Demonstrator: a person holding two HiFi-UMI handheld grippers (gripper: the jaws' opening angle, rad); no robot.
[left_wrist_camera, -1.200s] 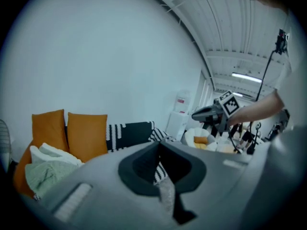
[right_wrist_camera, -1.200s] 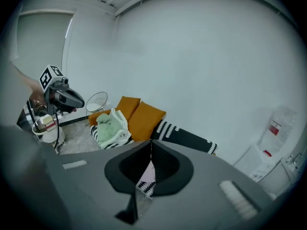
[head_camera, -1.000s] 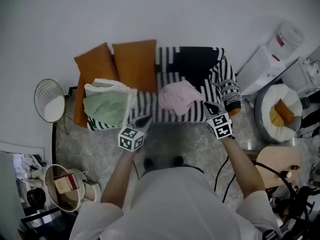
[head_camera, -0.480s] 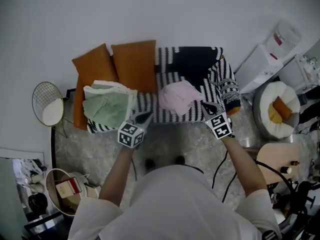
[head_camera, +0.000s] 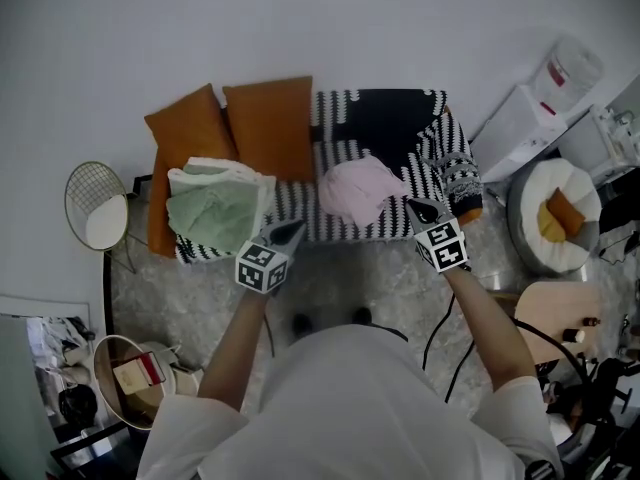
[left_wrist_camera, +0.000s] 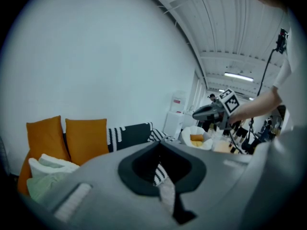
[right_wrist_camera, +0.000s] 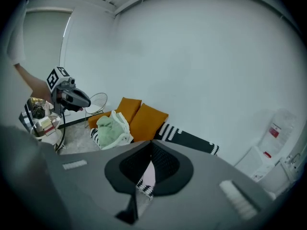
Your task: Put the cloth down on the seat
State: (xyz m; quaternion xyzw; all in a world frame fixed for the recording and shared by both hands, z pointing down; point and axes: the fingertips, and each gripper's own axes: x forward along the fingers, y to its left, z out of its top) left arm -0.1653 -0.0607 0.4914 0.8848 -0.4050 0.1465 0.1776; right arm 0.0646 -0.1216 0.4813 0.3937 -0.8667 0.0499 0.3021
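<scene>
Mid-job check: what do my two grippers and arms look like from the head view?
The left gripper and right gripper are dark grey, tapered bodies, each carrying a white cube printed with black square markers. A black cable hangs below the right arm. The person wears a white top with short sleeves.

Pink cloth, just left of right gripper tip: soft matt fabric, crumpled. Sofa cover beyond it: coarse knit, blk/wht, matt. Green towel ahead of left gripper: terry-like pile, matt. Orange cushion behind towel: smooth woven fabric. Gripper bodies: grey plastic, matt. Floor under both: speckled stone look.
</scene>
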